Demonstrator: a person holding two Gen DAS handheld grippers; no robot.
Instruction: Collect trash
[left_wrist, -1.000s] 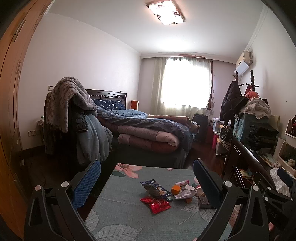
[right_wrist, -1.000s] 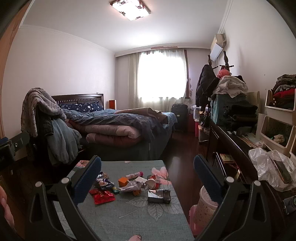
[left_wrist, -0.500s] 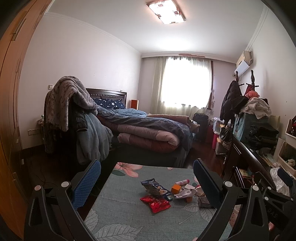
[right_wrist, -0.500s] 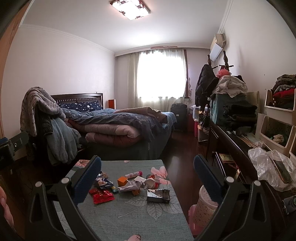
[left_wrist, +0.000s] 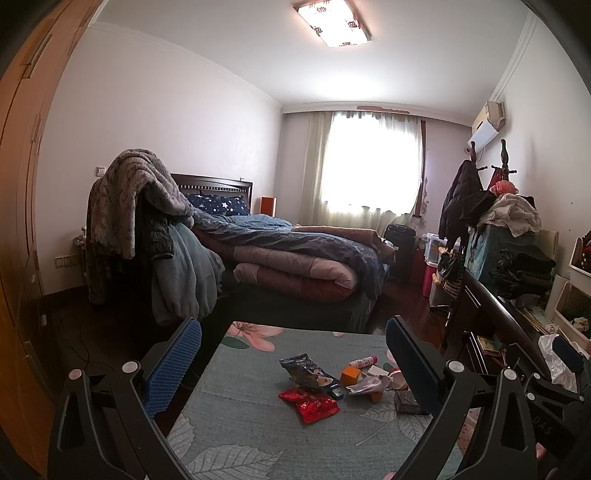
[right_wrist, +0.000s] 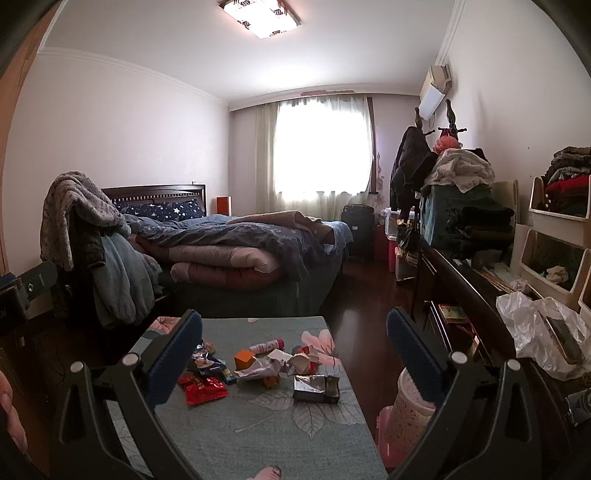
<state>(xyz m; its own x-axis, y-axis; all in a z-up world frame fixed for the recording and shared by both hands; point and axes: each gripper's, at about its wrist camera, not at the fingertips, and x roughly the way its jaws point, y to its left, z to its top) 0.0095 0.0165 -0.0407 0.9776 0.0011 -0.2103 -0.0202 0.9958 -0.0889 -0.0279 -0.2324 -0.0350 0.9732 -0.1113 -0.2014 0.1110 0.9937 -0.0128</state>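
Observation:
A heap of trash lies on a table with a green leaf-print cloth (left_wrist: 236, 417) (right_wrist: 258, 424). It holds a red foil wrapper (left_wrist: 310, 400) (right_wrist: 204, 389), a dark snack bag (left_wrist: 303, 369), an orange box (left_wrist: 350, 374) (right_wrist: 244, 359), a small white-and-pink tube (left_wrist: 364, 361) (right_wrist: 266, 346), crumpled paper (right_wrist: 273, 365) and a silver foil carton (right_wrist: 316, 387). My left gripper (left_wrist: 293, 350) is open and empty above the near table. My right gripper (right_wrist: 295, 349) is open and empty, held above the heap.
A pink perforated waste bin (right_wrist: 408, 417) stands on the floor right of the table. A dark sideboard (right_wrist: 469, 295) with a plastic bag (right_wrist: 535, 332) runs along the right. An unmade bed (left_wrist: 295, 258) lies beyond the table. A dark wood floor (right_wrist: 369, 291) lies between.
Both views shift very slightly; the trash and both grippers keep their places and both stay open.

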